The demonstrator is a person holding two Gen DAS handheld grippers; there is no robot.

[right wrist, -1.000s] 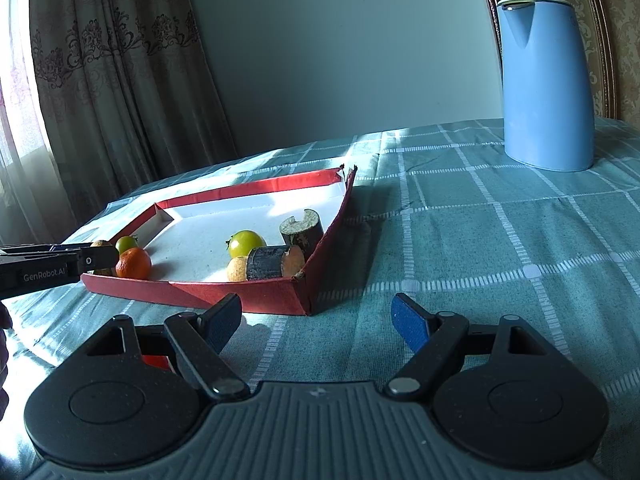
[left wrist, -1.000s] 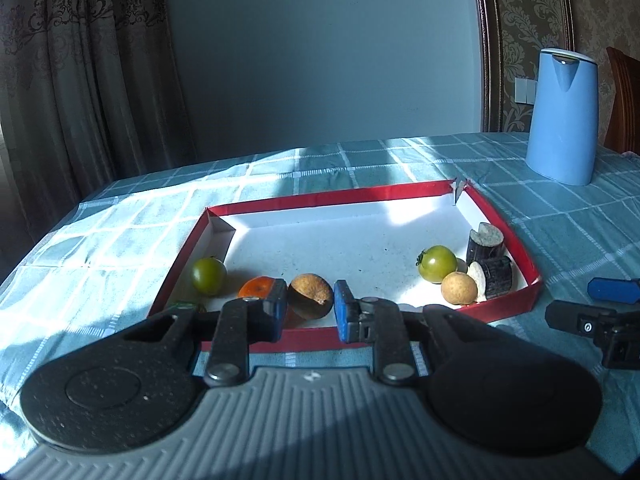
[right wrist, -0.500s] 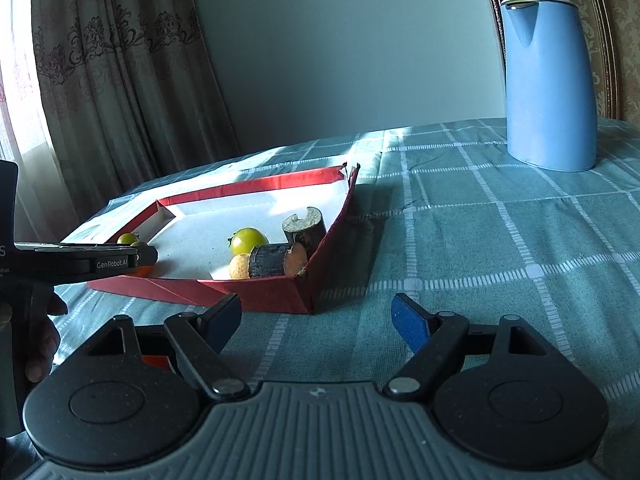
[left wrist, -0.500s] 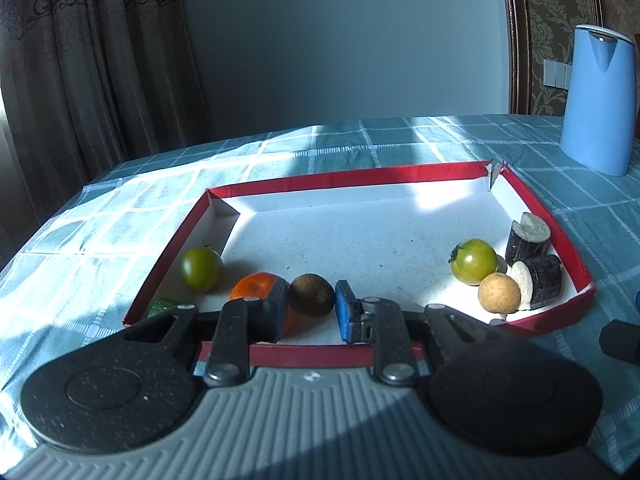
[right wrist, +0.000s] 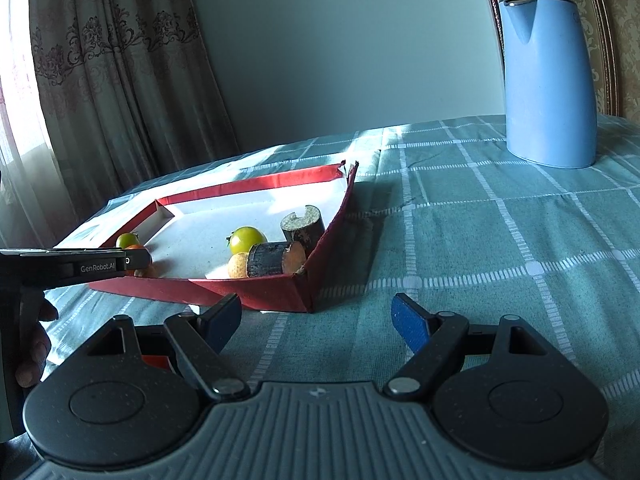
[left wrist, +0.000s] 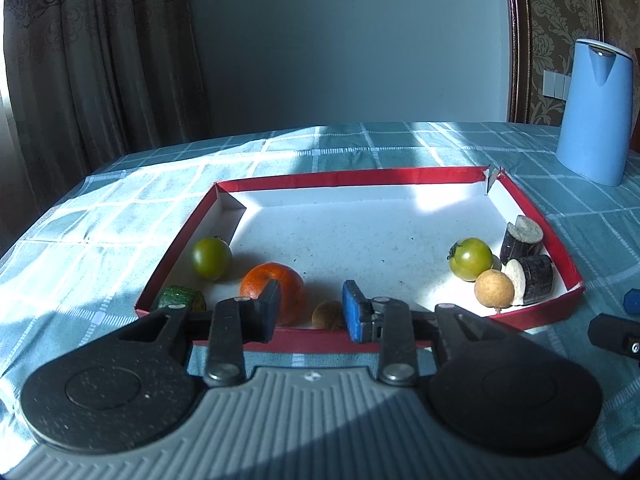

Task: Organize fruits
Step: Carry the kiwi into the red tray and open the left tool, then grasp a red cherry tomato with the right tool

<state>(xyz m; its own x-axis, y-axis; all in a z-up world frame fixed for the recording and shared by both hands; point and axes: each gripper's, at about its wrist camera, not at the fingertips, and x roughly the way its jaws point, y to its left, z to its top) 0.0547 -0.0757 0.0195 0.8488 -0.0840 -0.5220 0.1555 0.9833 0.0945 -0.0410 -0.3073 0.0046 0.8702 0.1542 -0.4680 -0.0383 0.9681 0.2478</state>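
A red tray (left wrist: 360,178) with a white floor holds the fruit. At its front left lie a green tomato (left wrist: 211,258), an orange (left wrist: 272,284) and a small brown round fruit (left wrist: 328,315). My left gripper (left wrist: 312,312) hovers at the tray's front wall, its jaws opening. The brown fruit lies between them on the tray floor, with a gap to the left pad. At the right end sit another green tomato (left wrist: 471,258), a tan round fruit (left wrist: 494,289) and two dark cut pieces (left wrist: 532,284). My right gripper (right wrist: 316,318) stands open over the cloth, holding nothing.
A tall blue jug (right wrist: 548,80) stands at the back right on the checked teal tablecloth (right wrist: 500,240). A small green thing (left wrist: 180,298) lies in the tray's front left corner. A person's hand (right wrist: 32,344) holds the left gripper (right wrist: 136,260). Curtains hang behind.
The left jaws have widened and let go of the brown fruit, which now rests on the tray floor beside the orange. The right gripper has not moved.
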